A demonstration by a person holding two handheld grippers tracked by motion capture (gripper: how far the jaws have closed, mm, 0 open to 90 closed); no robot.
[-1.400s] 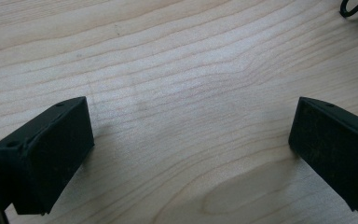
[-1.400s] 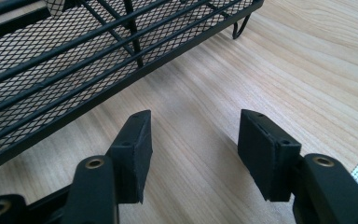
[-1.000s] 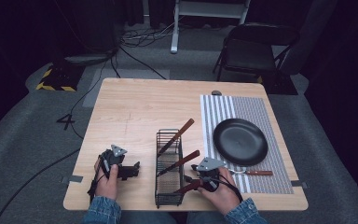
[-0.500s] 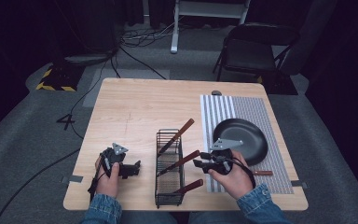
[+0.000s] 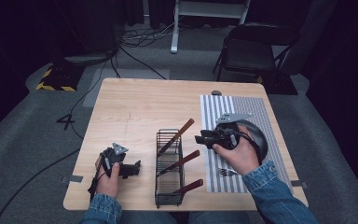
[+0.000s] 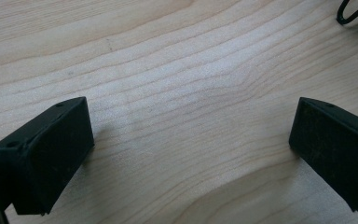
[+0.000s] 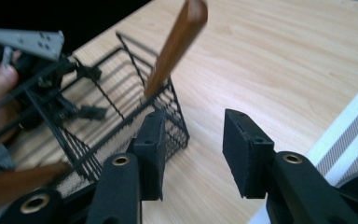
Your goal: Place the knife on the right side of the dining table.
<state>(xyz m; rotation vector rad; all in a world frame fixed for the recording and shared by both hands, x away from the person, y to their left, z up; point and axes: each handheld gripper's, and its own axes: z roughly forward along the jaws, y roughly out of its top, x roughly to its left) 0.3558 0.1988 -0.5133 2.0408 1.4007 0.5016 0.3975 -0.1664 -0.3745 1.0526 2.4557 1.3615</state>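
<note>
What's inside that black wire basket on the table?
The wire basket holds three utensils with brown wooden handles sticking out toward the right. Their working ends lie down inside the mesh, so what kind they are can't be told.

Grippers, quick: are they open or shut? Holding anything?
Left gripper: open, empty, over bare table.
Right gripper: open, empty, beside the wire basket.

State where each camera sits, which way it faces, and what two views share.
High view: above the person's side, facing forward and down on the light wooden table; both hands and denim sleeves show.
Left gripper view: on the left gripper, facing down at bare wood; its black fingers show.
Right gripper view: on the right gripper, facing the black wire basket; its fingers show.
Shared: high and right gripper views both show the basket.
</note>
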